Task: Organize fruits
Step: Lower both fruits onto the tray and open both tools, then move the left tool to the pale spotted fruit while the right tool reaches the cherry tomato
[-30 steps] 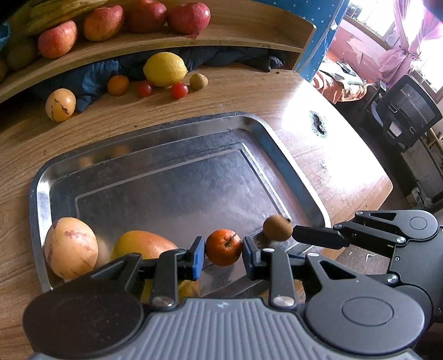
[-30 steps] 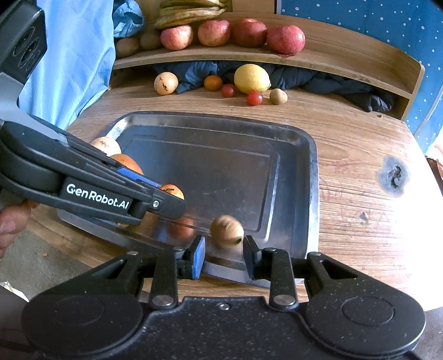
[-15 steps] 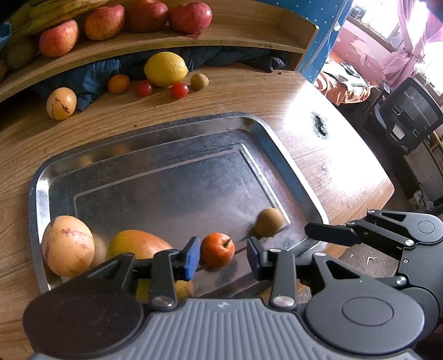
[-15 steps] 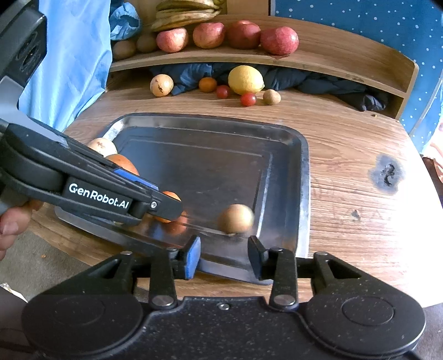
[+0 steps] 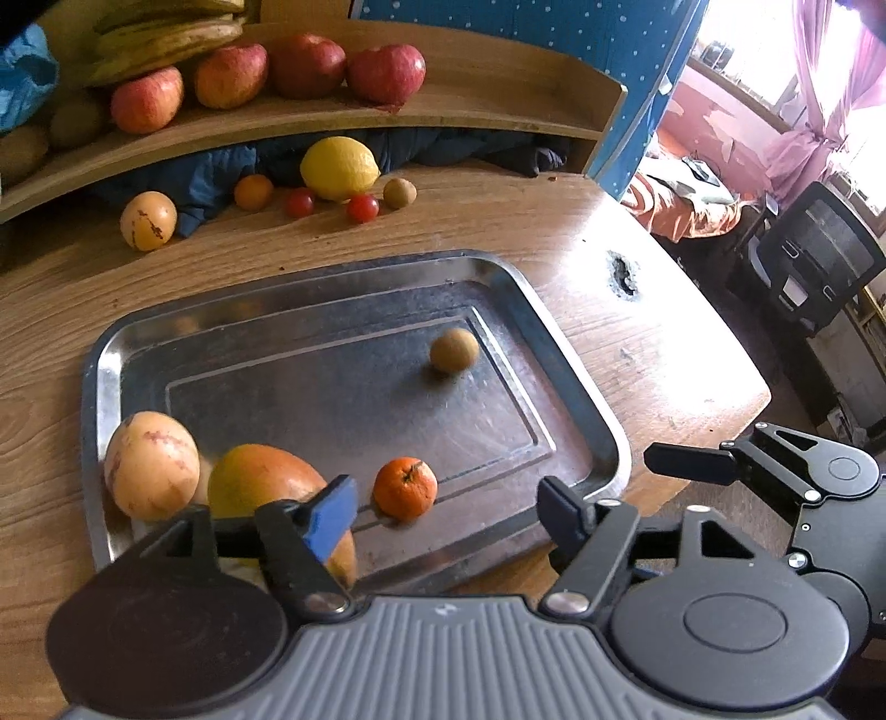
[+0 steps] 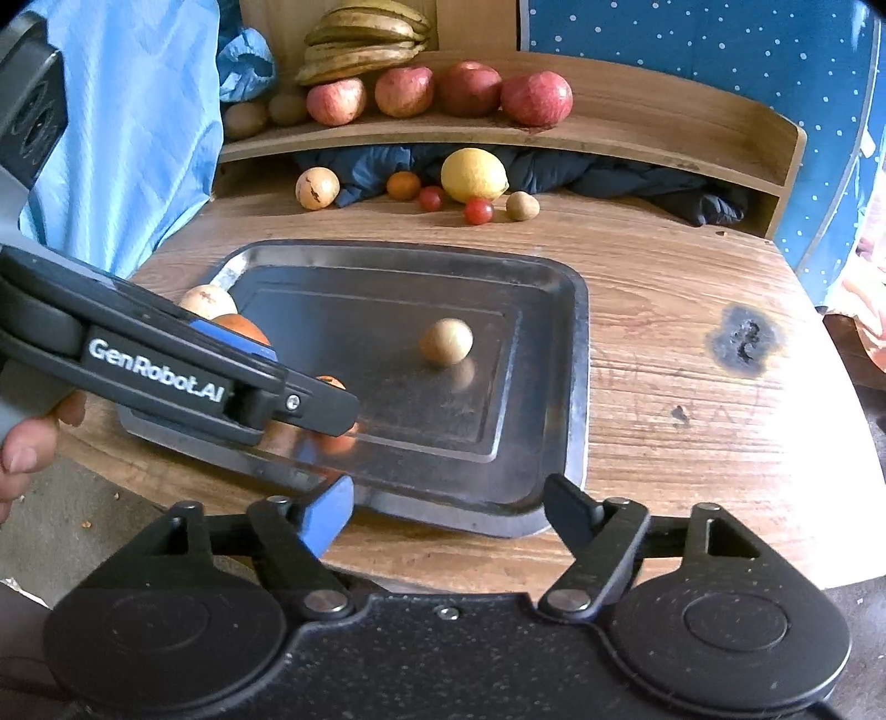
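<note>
Room: a round wooden table (image 6: 692, 310) stands before a curved wooden shelf (image 6: 637, 127), with blue dotted cloth behind it; in the left wrist view a bright window and pink curtains are at the far right.
Tray: a metal tray (image 5: 581, 354) lies on the table, near its front edge.
Fruits in the tray: a pale speckled fruit (image 5: 150, 465), a large orange-yellow fruit (image 5: 260, 482) just beside it, and a small tangerine (image 5: 405, 488) are along the near side. A small brown round fruit (image 5: 454, 349) sits apart from them, toward the far right part of the tray floor; it looks slightly blurred, so I cannot tell if it is at rest.
Left gripper (image 5: 448, 507): its jaws are opening and nothing is pressed between them; the tangerine lies in the tray beyond the gap, free of the pads.
Right gripper (image 6: 451, 507): its jaws are opening too, and the gap is empty, above the near rim of the tray.
Fruits left on the table: a speckled yellow fruit (image 6: 317, 188), a small orange (image 6: 403, 185), two cherry tomatoes (image 6: 479, 210), a lemon (image 6: 474, 175) and a second brown fruit (image 6: 522, 205) lie in a row under the shelf.
On the shelf: apples (image 6: 536, 98) and bananas (image 6: 365, 44); I cannot tell if they belong to the task.
Progress: four fruits are in the tray and six wait on the table, so I judge that less than half is done.
</note>
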### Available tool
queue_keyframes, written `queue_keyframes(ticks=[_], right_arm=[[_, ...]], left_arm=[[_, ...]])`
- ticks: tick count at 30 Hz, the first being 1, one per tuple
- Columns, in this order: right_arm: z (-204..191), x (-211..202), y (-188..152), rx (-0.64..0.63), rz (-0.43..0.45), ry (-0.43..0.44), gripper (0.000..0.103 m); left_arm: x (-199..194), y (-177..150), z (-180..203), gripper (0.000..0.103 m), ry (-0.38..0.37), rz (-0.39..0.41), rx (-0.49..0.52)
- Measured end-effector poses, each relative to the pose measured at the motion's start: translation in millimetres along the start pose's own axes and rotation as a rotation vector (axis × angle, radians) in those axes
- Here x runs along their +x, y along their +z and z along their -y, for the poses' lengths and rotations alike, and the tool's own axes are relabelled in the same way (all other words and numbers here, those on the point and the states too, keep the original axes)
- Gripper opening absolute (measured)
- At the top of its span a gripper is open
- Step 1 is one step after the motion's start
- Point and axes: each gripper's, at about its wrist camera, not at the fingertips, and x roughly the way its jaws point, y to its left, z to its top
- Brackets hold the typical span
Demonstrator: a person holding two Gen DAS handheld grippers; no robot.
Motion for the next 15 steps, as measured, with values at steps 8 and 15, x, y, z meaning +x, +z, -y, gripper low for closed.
queue_keyframes(ticks=[8, 15], right_arm=[[-2, -10, -9, -0.011, 0.01, 0.012, 0.095], [-6, -14, -17, -0.026, 0.005, 0.038, 0.098]], left_arm=[[-20, -17, 0, 0.089, 0.04, 0.026, -0.023], [-33, -36, -11, 0.093, 0.107, 0.021, -0.08]])
